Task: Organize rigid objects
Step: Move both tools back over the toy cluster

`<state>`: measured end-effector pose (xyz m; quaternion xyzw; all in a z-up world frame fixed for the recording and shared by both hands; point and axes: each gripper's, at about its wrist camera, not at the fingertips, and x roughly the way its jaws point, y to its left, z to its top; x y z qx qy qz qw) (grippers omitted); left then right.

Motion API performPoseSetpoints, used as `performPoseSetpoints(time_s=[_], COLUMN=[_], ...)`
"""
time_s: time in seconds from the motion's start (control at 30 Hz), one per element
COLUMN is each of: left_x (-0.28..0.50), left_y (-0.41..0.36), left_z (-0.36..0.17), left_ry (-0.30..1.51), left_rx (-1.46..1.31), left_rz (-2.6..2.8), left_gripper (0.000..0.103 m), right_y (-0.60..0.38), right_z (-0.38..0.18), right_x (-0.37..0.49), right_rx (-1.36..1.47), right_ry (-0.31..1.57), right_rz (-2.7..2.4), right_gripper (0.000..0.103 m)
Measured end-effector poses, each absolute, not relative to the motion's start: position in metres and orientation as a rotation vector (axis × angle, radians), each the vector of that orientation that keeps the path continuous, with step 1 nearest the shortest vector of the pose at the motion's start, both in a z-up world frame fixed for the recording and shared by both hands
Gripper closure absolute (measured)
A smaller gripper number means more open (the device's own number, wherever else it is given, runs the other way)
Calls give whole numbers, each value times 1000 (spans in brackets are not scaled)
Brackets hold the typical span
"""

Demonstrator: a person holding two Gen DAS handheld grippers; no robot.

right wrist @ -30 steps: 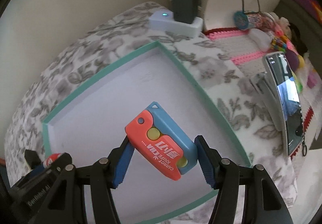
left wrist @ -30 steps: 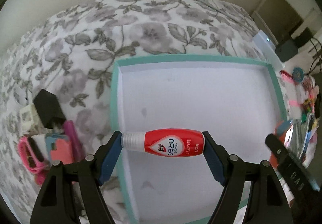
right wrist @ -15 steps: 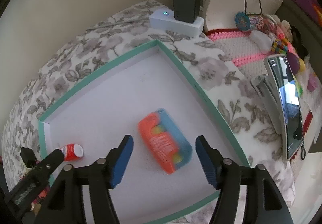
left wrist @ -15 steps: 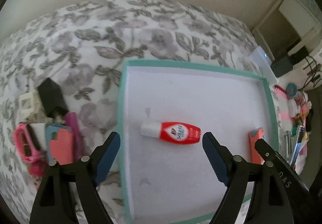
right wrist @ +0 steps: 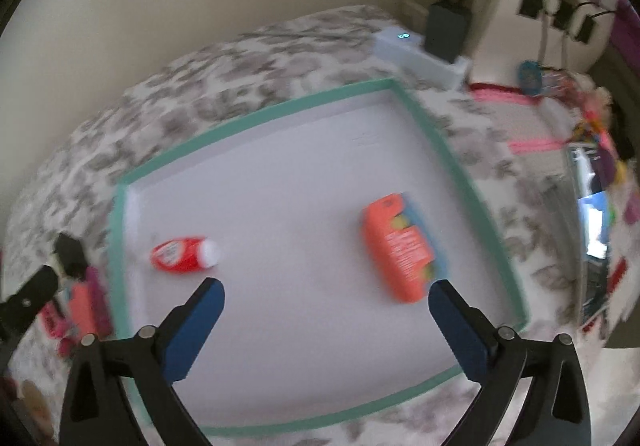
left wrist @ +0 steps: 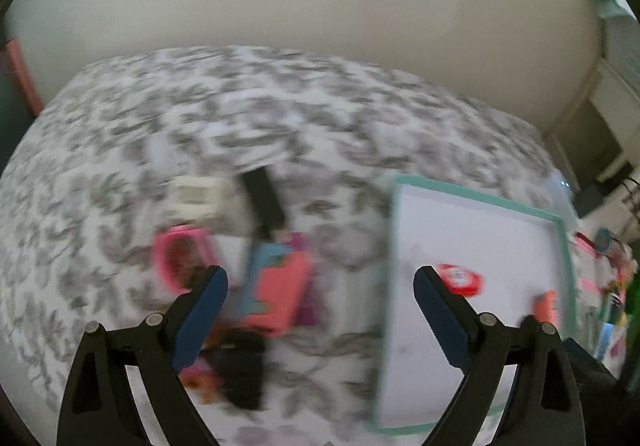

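Floral bedspread [right wrist: 280,57] carrying teal-rimmed tray [right wrist: 256,113]; red bottle [right wrist: 182,254] and orange cutter [right wrist: 400,246] lying inside tray, well apart. Left gripper [left wrist: 320,282] and right gripper [right wrist: 326,296] jaws just been widening, gaping, grasping nothing.

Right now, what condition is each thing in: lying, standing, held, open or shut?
Left gripper: open, nothing between the fingers, jaws just opening.
Right gripper: open, empty, jaws just opening.
Red bottle: lying on its side in the tray.
Orange and blue case: lying flat in the tray.
Tray: lidless, on the floral cloth.
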<state>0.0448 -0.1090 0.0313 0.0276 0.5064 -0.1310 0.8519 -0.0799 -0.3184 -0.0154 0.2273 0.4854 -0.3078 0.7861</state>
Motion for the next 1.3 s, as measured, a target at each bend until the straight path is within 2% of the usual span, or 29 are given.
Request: performPoseSetpoints(time_s=[0.3,0.57,0.93,1.3], left_x=[54,67,77,79], left_y=[-36,1,19,40], left_z=[31,42,20,2], left_ry=[1060,1002,1155,1244], left_rx=[-41,-170,-16,-116], left_rz=[-104,-66,10,76], left_gripper=[9,8,8,8], right_y=[-273,-239,-175,-124], right_z=[-14,3,-15,-41], right_x=[-65,-51,-11,9], right_rx=[405,421,357,235], right_ry=[1055,951,1024,1123], right_rz=[-549,-423,-260,-161], right_gripper=[0,0,0,0])
